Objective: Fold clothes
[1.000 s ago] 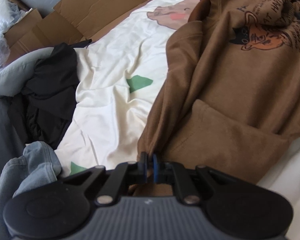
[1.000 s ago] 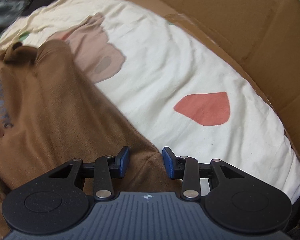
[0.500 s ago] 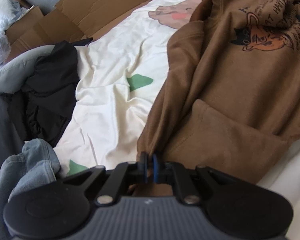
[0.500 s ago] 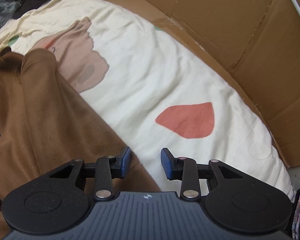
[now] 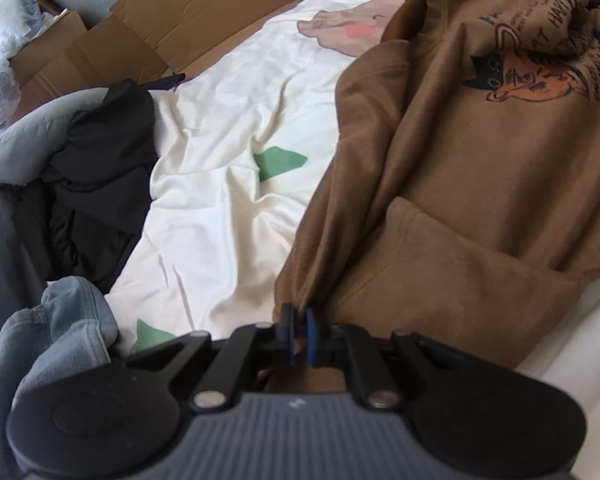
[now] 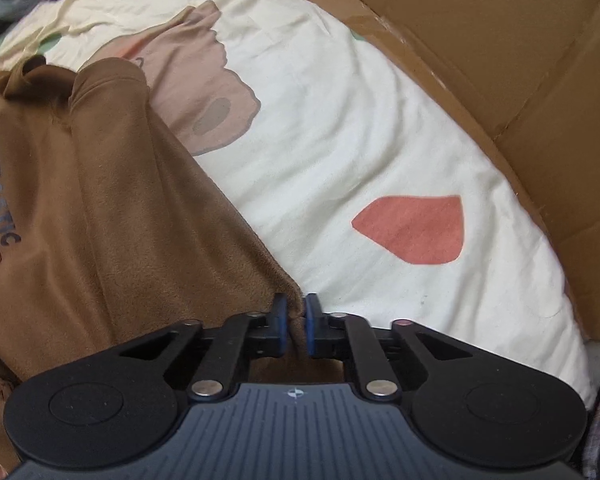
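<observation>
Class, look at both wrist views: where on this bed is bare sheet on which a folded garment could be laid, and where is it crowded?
Bare sheet lies between the brown sweatshirt and the cardboard. In the left view, a second patch around the green shape sits between the sweatshirt and the dark clothes pile. The pile's side, with jeans, is crowded.

— Where's the shirt (image 5: 480,184) lying?

— On the sheet (image 5: 228,184), toward the right in the left camera's view, its near edge at the left gripper (image 5: 299,334).

— And to the left of it?

— A pile of clothes (image 5: 96,184) at the sheet's left edge, jeans (image 5: 56,328) nearer than that.

— Behind?

— Cardboard (image 5: 172,28) beyond the sheet's far edge.

— The other gripper?

— The right gripper (image 6: 296,324) sits at the shirt's (image 6: 100,220) corner, sheet (image 6: 340,140) to its right, cardboard (image 6: 520,60) past that.
</observation>
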`<state>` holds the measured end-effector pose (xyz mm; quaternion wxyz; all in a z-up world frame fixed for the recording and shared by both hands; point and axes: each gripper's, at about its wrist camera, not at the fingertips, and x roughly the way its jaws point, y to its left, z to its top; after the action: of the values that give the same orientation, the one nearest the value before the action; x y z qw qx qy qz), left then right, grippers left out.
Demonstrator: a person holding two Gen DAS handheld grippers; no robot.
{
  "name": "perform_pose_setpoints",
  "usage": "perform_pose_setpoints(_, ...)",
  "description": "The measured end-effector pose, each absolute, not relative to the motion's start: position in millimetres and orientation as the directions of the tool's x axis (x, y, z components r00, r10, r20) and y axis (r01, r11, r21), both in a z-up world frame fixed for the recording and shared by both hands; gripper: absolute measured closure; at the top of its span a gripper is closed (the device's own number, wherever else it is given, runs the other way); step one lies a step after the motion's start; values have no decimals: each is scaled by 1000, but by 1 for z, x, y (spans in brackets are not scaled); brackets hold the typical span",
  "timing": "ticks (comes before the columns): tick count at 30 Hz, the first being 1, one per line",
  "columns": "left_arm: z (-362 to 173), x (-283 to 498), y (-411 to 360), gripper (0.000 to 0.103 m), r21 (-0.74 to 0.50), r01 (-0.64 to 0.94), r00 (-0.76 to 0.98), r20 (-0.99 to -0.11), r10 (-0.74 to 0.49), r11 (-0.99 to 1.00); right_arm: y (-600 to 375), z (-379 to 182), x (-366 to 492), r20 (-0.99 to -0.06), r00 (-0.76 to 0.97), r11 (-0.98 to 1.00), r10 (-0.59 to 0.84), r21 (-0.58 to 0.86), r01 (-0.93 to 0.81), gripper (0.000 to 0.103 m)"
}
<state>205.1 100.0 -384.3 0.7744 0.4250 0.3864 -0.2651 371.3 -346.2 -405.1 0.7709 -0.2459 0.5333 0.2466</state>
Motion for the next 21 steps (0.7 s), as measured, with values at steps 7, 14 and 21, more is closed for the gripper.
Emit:
perform_pose_setpoints(7, -365, 228, 106, 98, 455, 696, 589, -804, -79, 556, -349, -385, 362, -888, 459, 769, 5, -290, -570, 100)
perform_pose_setpoints(14, -352, 261, 95, 98, 492, 675, 635, -767, -93, 550, -354, -375, 369, -828, 558, 782, -58, -385, -491, 100)
perform_pose_setpoints(21, -344, 288, 81, 98, 541, 641, 690, -717, -99, 545, -358, -354, 391, -754, 649, 812, -96, -436, -387, 100)
